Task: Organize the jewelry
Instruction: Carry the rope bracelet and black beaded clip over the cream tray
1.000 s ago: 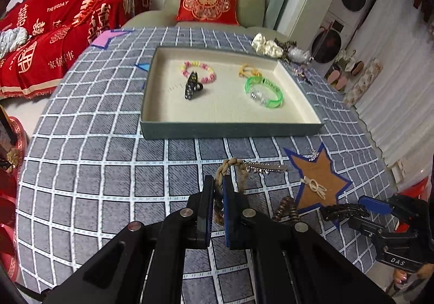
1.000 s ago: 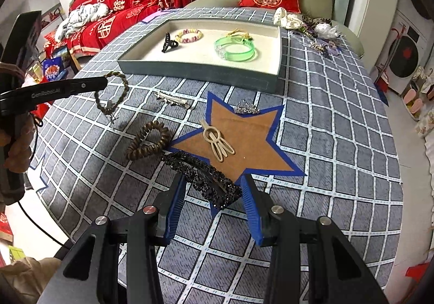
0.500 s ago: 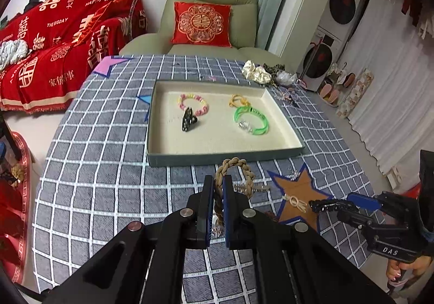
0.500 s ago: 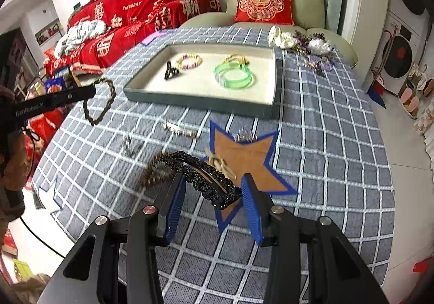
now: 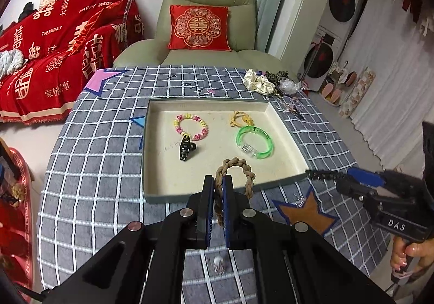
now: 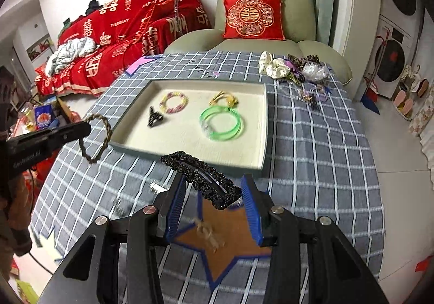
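My left gripper (image 5: pixel 218 184) is shut on a brown braided bracelet (image 5: pixel 245 168) and holds it in the air at the near rim of the cream-lined tray (image 5: pixel 217 197). The bracelet also shows in the right wrist view (image 6: pixel 107 128). My right gripper (image 6: pixel 214 197) is shut on a long black beaded hair clip (image 6: pixel 200 176), held above the table in front of the tray (image 6: pixel 190 159). In the tray lie a bead bracelet (image 5: pixel 191 126), a black claw clip (image 5: pixel 185 151), a green bangle (image 5: pixel 255 142) and a yellow tie (image 5: pixel 241 119).
The checked tablecloth (image 5: pixel 95 168) has a brown star patch (image 6: pixel 230 244) with a beige hair clip (image 6: pixel 208 233) on it. A small silver piece (image 5: pixel 218 262) lies below my left gripper. Scrunchies and loose jewelry (image 6: pixel 293 68) sit at the far right. An armchair (image 5: pixel 208 33) stands behind.
Both grippers have risen off the table and moved toward the tray. The braided bracelet and the black hair clip have been lifted with them.
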{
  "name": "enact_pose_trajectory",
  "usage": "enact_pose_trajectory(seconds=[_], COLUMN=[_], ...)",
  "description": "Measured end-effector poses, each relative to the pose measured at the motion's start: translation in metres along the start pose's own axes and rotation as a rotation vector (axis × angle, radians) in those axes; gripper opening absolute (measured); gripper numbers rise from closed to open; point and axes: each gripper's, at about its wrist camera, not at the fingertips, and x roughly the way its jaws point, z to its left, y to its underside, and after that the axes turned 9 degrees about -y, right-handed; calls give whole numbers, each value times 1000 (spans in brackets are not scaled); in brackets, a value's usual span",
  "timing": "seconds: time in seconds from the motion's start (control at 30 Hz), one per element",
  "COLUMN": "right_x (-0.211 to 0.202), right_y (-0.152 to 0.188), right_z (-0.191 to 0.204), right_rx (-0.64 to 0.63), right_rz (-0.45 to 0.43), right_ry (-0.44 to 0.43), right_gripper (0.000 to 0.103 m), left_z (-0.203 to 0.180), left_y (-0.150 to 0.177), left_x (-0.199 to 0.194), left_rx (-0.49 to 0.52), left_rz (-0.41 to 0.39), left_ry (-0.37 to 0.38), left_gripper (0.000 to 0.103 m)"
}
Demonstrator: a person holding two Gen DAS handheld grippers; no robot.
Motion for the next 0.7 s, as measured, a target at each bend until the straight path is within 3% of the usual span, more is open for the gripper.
enact_pose_trajectory(seconds=[0.33, 0.7], right_x=[55, 127], right_y=[-52, -79], right_z=[-19, -45], right_rx=[17, 63], right_rz=[13, 51], right_ry=[29, 44], right_gripper=[45, 45], left_z=[-16, -27], left_y=[-36, -55], left_x=[59, 133], left_rx=[21, 71], left_rz=[39, 88], left_ry=[-18, -116], left_gripper=[14, 14])
